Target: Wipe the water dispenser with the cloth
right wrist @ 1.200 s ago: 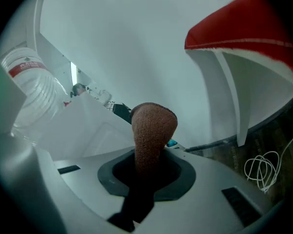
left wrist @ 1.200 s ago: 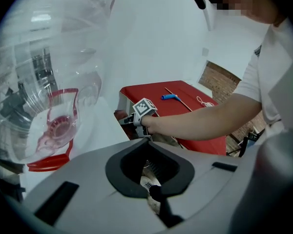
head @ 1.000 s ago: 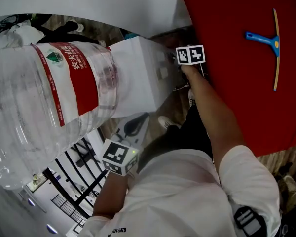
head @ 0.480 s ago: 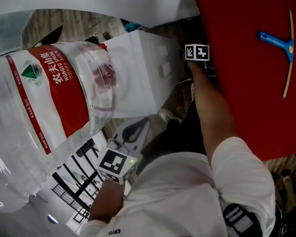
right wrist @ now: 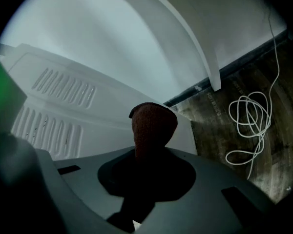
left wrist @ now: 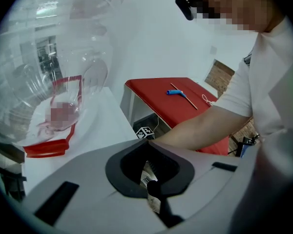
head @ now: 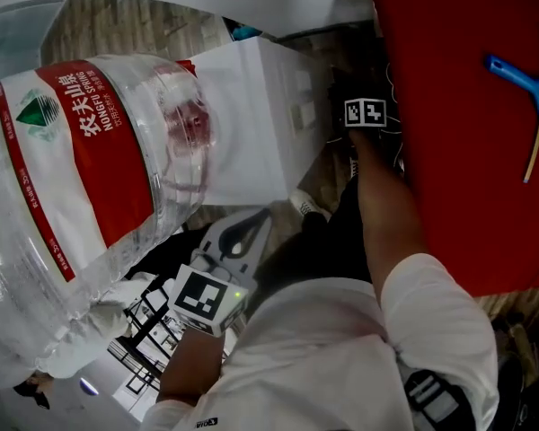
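Note:
The white water dispenser (head: 251, 124) carries a big clear bottle (head: 90, 169) with a red label. My right gripper (head: 357, 97) reaches down beside the dispenser's far side, below its marker cube. It is shut on a brown cloth (right wrist: 154, 123). In the right gripper view the cloth sticks out of the gripper (right wrist: 151, 155), close to the dispenser's vented white panel (right wrist: 63, 116); I cannot tell if it touches. My left gripper (head: 251, 223) hangs near the dispenser's near side, shut and holding nothing. In its own view the left gripper (left wrist: 149, 179) faces the dispenser top (left wrist: 102, 126) and bottle (left wrist: 49, 82).
A red table (head: 467, 106) stands right of the dispenser with a blue squeegee (head: 521, 79) lying on it. A coiled white cable (right wrist: 249, 126) lies on the dark wooden floor beside the dispenser. A white wall runs behind.
The head view has swung, so the bottle and table sit further right. My right gripper with the cloth has shifted slightly along the dispenser's side. The left gripper has barely moved.

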Available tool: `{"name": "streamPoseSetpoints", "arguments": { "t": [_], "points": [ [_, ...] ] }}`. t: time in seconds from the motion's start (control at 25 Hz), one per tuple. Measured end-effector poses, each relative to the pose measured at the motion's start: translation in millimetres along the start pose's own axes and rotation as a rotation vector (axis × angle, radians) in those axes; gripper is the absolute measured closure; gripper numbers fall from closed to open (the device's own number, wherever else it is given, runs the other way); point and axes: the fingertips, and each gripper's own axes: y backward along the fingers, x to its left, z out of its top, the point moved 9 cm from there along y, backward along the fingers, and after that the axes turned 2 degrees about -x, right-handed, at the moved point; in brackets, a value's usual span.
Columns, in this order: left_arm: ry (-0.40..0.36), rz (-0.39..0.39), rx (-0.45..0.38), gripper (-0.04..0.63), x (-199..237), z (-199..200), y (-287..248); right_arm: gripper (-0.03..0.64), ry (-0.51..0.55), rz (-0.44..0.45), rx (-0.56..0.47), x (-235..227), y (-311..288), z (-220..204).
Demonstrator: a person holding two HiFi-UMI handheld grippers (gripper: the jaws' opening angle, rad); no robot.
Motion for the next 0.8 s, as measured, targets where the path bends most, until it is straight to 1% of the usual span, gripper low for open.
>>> {"name": "streamPoseSetpoints", "arguments": {
  "t": [0.12, 0.36, 0.56, 0.8],
  "points": [
    [-0.012, -0.009, -0.014, 0.606, -2.7, -1.1, 0.1, 0.561, 0.011, 0.027, 0.028, 6.5, 1.1, -17.4],
    [-0.029, -0.031, -0.05, 0.606, -0.3, -3.6, 4.9, 0.561, 0.039, 0.053, 0.044, 22.0, 11.8, -29.3],
    [-0.039, -0.031, -0.068, 0.606, 6.1, -14.5, 16.7, 0.561, 0.049, 0.092, 0.01, 40.6, 27.0, -23.9],
    [-0.047, -0.036, -0.086, 0.606, 8.1, -27.7, 28.7, 0.561, 0.085, 0.16, 0.008, 74.7, 50.7, -16.0]
  ]
}}
